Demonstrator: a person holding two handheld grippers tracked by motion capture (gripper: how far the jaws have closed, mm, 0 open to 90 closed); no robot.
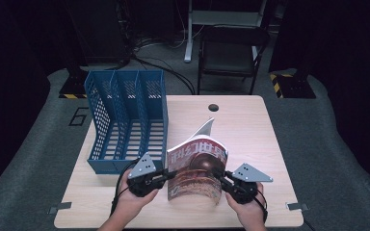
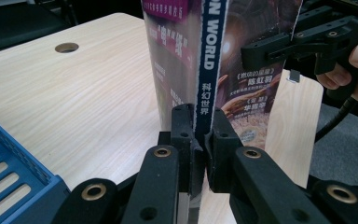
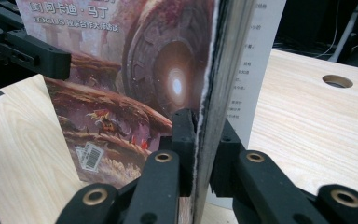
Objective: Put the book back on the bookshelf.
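A science-fiction magazine (image 1: 197, 166) with a red-brown cover stands upright near the table's front edge, bowed toward me, between the two grippers. My left gripper (image 1: 171, 174) is shut on its blue spine (image 2: 209, 70), with both pads (image 2: 182, 123) pressed against it. My right gripper (image 1: 223, 176) is shut on the opposite edge, where the pages (image 3: 214, 93) sit pinched between its fingers (image 3: 184, 130). One white inner page (image 1: 205, 129) fans out behind the cover. A hand holds each gripper from below.
A blue three-slot file holder (image 1: 125, 120) stands on the left half of the wooden table (image 1: 255, 139), just beyond my left gripper. A cable hole (image 1: 214, 107) lies at the table's far edge. A dark chair (image 1: 230, 53) stands behind the table.
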